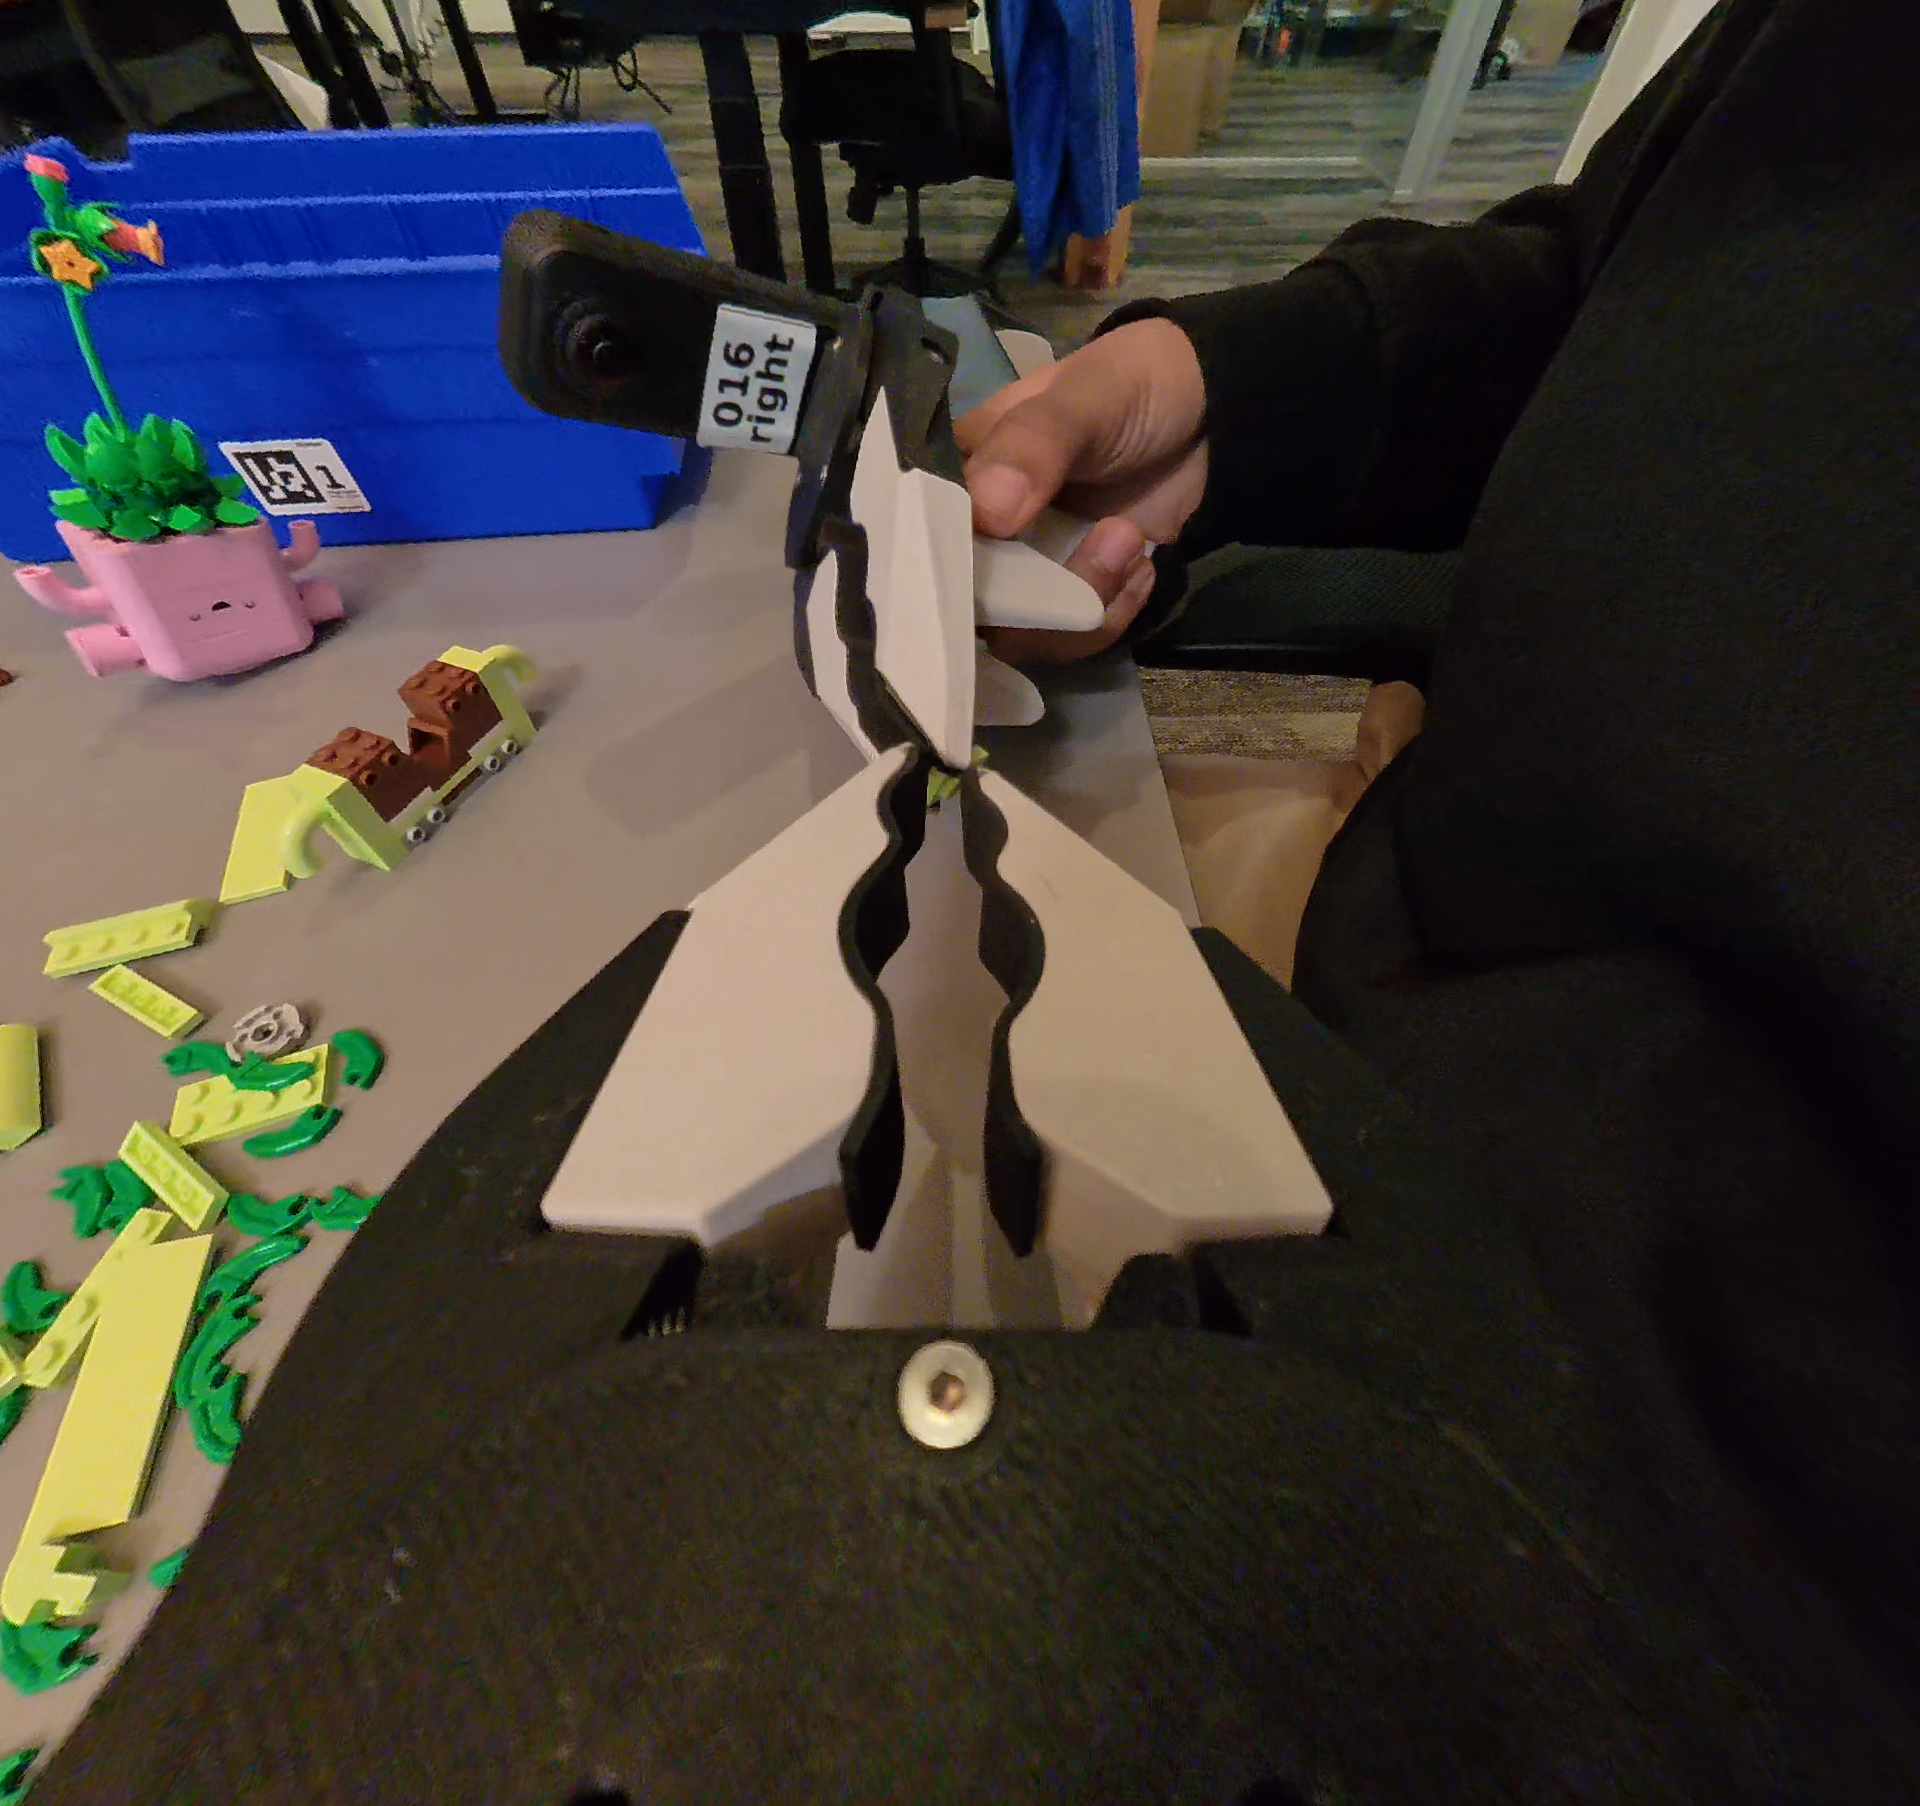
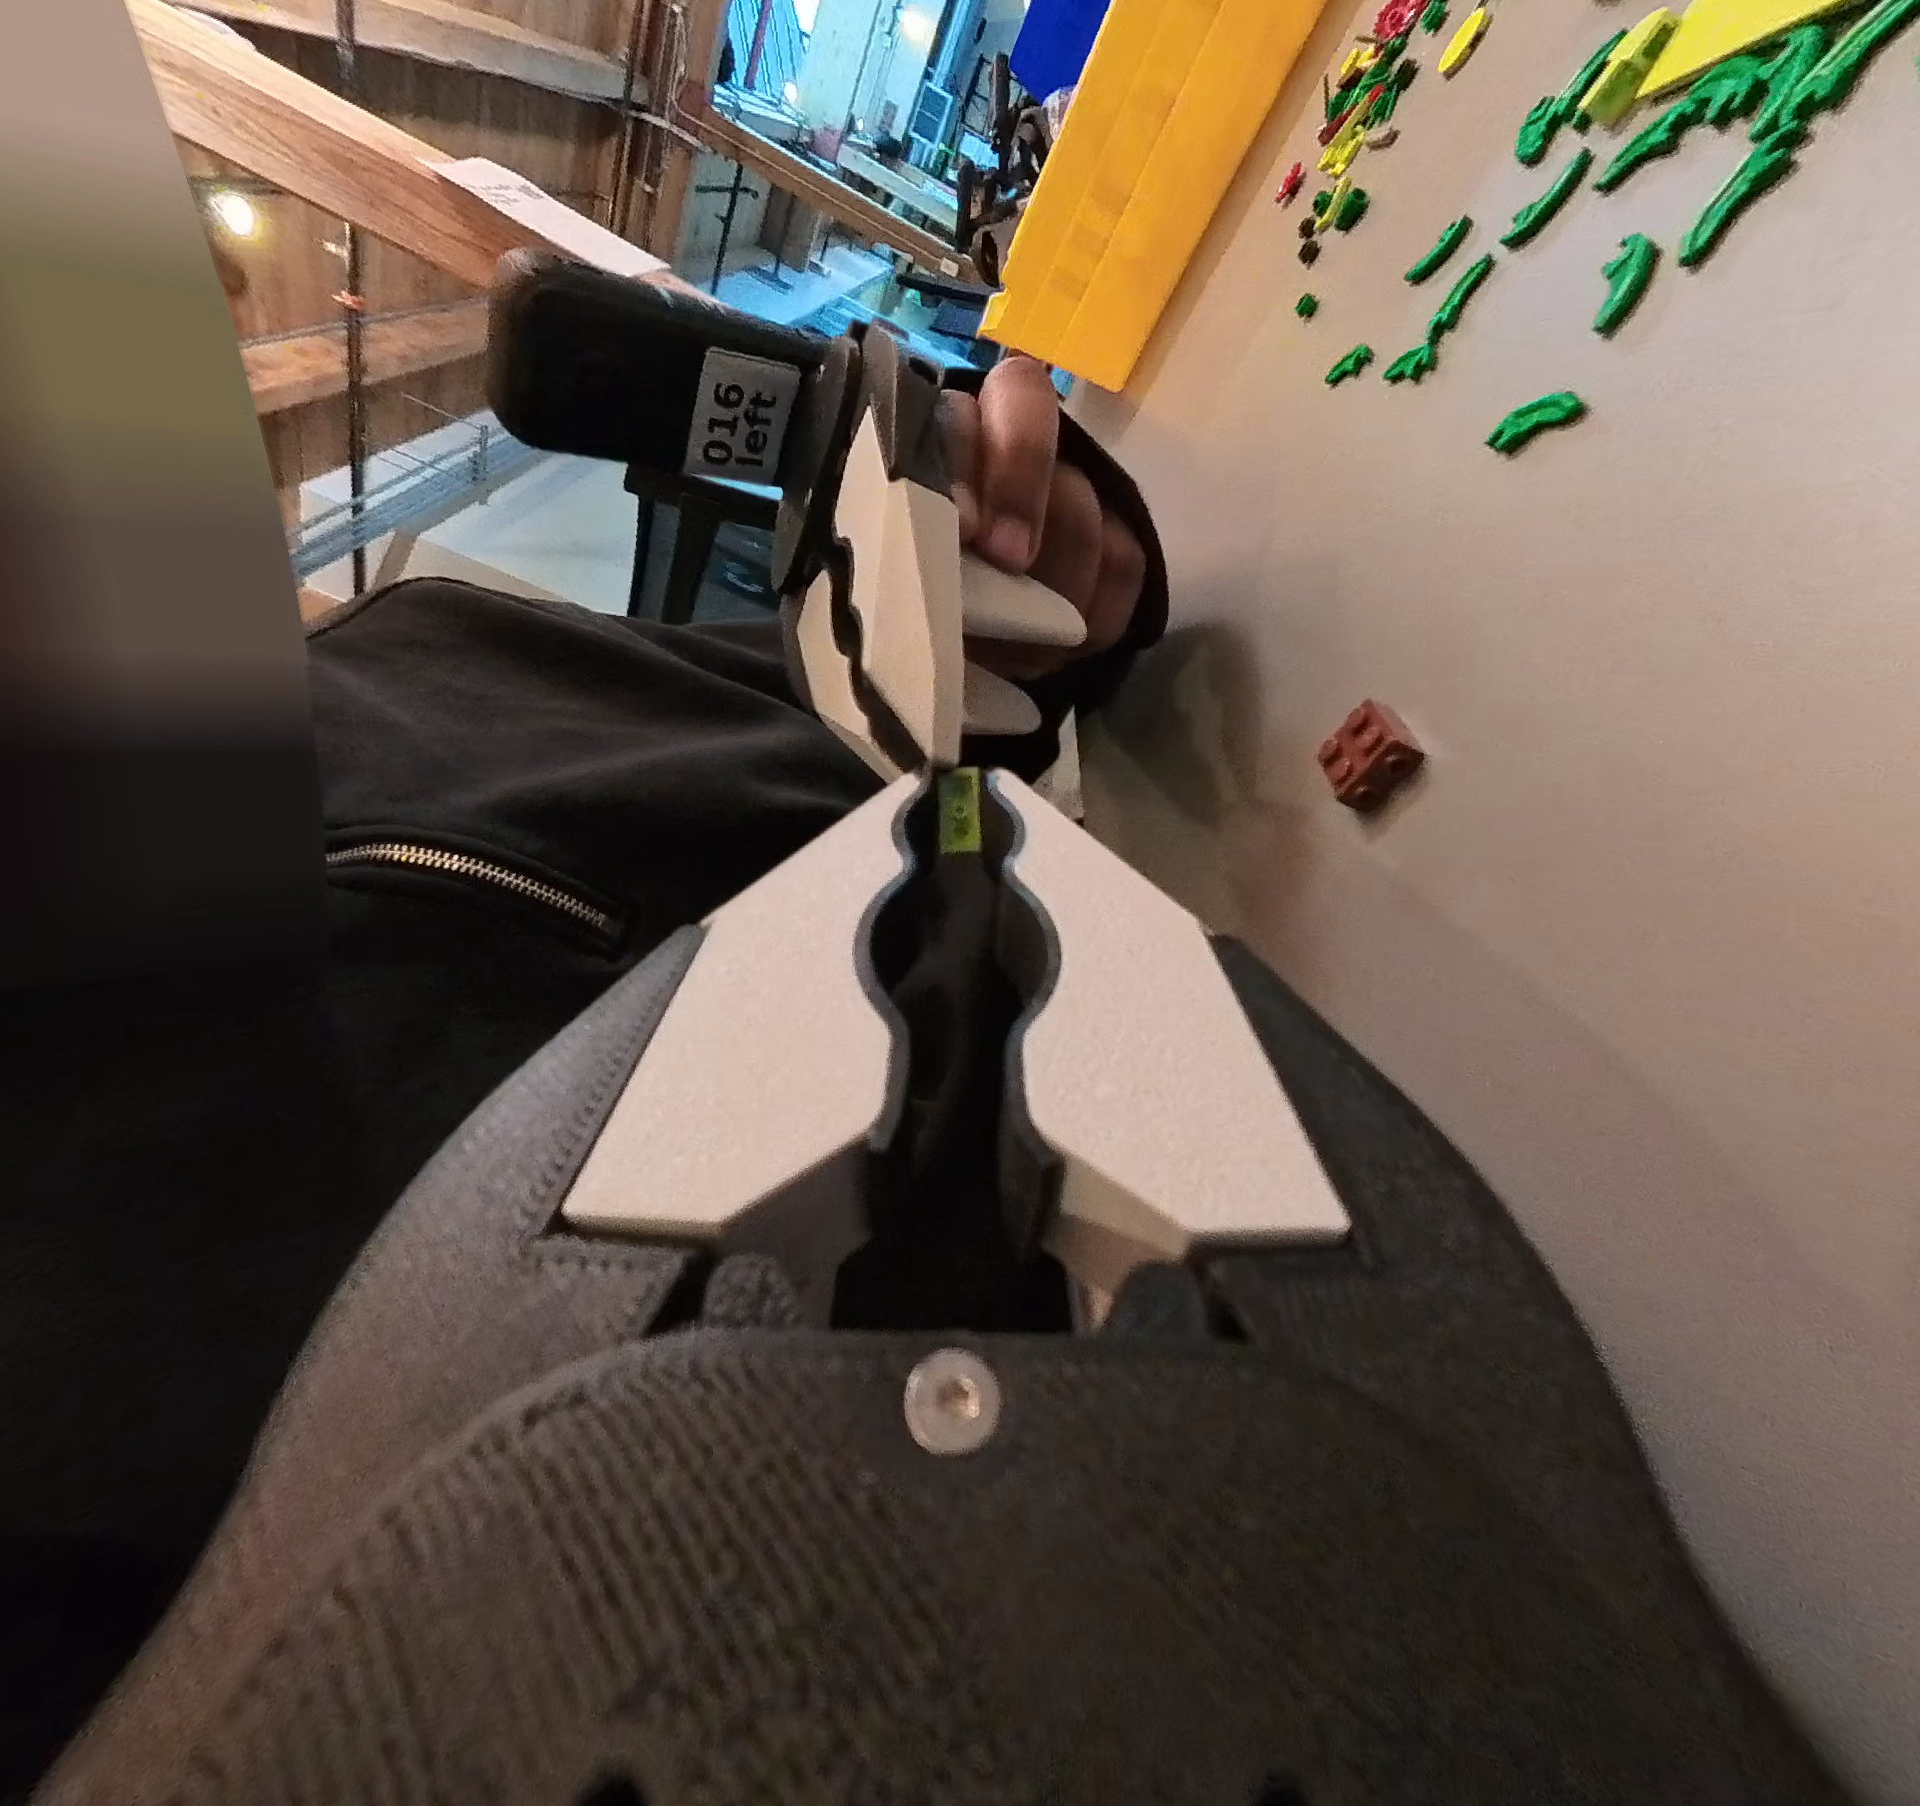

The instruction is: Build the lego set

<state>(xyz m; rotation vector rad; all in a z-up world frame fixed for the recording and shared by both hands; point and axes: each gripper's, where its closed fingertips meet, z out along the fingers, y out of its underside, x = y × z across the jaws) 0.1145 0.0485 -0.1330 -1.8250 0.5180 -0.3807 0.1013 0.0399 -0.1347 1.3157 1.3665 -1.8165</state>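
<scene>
Pinched at the very tips of both grippers, a small lime-green piece (image 2: pixel 958 814) is sitting just past 12 o'clock from each camera, over the near edge of the worktop (image 1: pixel 644 676). In the right wrist view the right gripper (image 2: pixel 961 806) is closing on it from both sides, while the left gripper (image 2: pixel 930 754) is coming down onto its far end, jaws nearly together; in the left wrist view only a sliver of lime (image 1: pixel 943 786) is showing where the left gripper (image 1: pixel 940 769) and the right gripper (image 1: pixel 940 746) are meeting. Whether the piece is one part or two being pressed together, I cannot tell.

Outward at 10 o'clock, a half-built lime and brown planter section (image 1: pixel 416 759) is lying on its side. Farther off, a finished pink pot with a green plant (image 1: pixel 187 582) is standing before a blue bin (image 1: pixel 416 322). Around 8 o'clock, loose lime plates (image 1: pixel 114 1382) and green leaf pieces (image 1: pixel 223 1361) are lying scattered; a lone brown brick (image 2: pixel 1369 754) is lying apart.

One model looks done; the second seems early, with most parts unplaced.
</scene>
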